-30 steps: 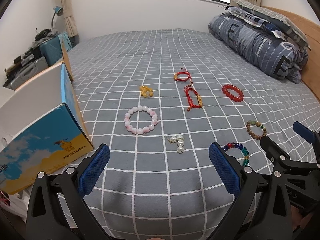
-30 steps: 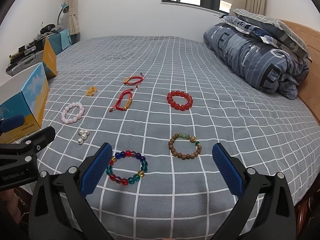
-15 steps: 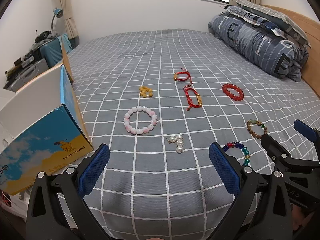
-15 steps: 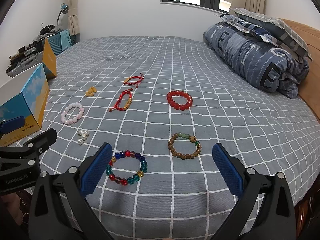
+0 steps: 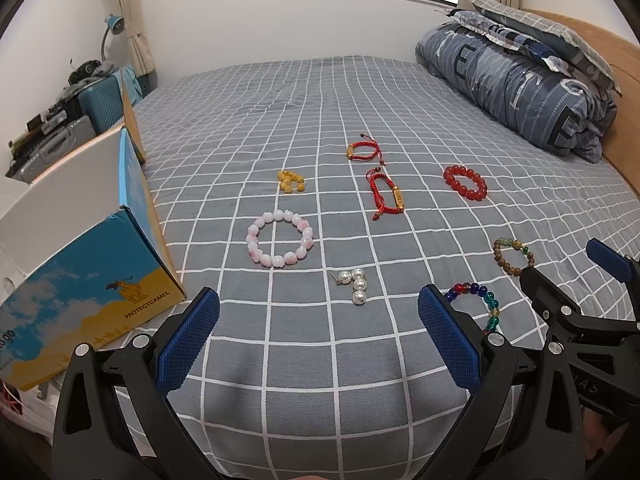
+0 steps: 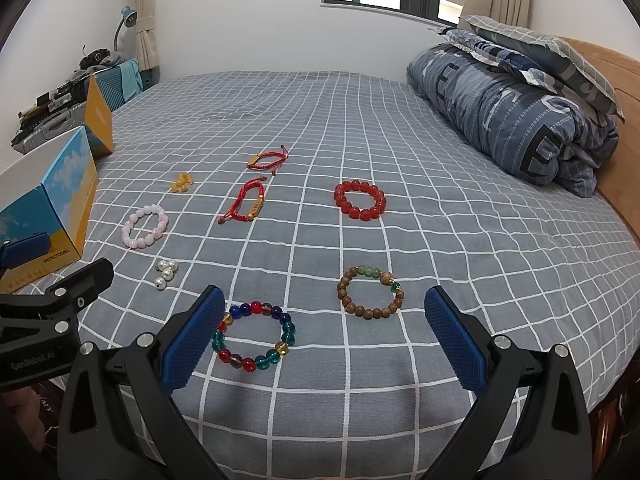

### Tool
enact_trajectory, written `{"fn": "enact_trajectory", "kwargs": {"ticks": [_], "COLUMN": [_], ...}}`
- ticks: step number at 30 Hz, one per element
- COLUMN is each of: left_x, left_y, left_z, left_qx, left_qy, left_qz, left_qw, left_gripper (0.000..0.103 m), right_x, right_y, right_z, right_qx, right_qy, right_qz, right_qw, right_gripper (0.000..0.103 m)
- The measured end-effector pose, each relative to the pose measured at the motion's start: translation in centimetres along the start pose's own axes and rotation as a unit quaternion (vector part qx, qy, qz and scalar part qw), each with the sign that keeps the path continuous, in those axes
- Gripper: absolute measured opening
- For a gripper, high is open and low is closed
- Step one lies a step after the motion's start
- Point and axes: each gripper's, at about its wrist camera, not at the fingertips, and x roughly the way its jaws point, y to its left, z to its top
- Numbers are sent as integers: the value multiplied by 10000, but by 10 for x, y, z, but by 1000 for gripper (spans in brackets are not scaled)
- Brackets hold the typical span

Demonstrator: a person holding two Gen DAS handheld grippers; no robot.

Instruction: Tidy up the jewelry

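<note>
Left gripper point(image 5: 318, 336) and right gripper point(image 6: 324, 334): fingers spread wide, both empty, above the near edge of the grey checked bedsheet point(image 5: 320, 100). Multicoloured glass-bead bracelet point(image 6: 256, 336) lies between the right fingers. Pink bead bracelet point(image 5: 280, 238) and white pearl cluster point(image 5: 354, 282) lie near the blue-and-yellow cardboard box point(image 5: 92, 300).

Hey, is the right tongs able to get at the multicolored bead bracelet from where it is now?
Probably yes. The right tongs are open, and the multicolored bead bracelet lies flat on the bedsheet just ahead, nothing covering it.
</note>
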Motion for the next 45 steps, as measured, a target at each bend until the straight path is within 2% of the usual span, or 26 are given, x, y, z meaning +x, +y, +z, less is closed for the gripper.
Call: {"fn": "enact_trajectory", "kwargs": {"ticks": [30, 33, 37, 42, 45], "left_x": [-6, -17, -31, -37, -34], "left_y": [5, 12, 23, 35, 35], "left_z": [2, 15, 37, 68, 85], "left_qx": [61, 29, -142, -405, -422], "left_qy": [-88, -180, -327, -276, -242], "left_qz": [45, 99, 169, -110, -90], "left_qw": [9999, 9998, 9992, 9987, 9988], "left_gripper": [97, 97, 97, 97, 97], "right_x": [-6, -16, -32, -49, -48], "right_y": [-1, -5, -8, -12, -13], "right_z": [2, 10, 28, 54, 73], "right_qx": [7, 52, 22, 36, -16], "right_qy": [-106, -188, -374, -581, -614], "right_qz": [21, 91, -47, -146, -186], "right_qw": [9999, 9998, 9993, 9982, 9979], "right_gripper": [96, 96, 96, 96, 96]}}
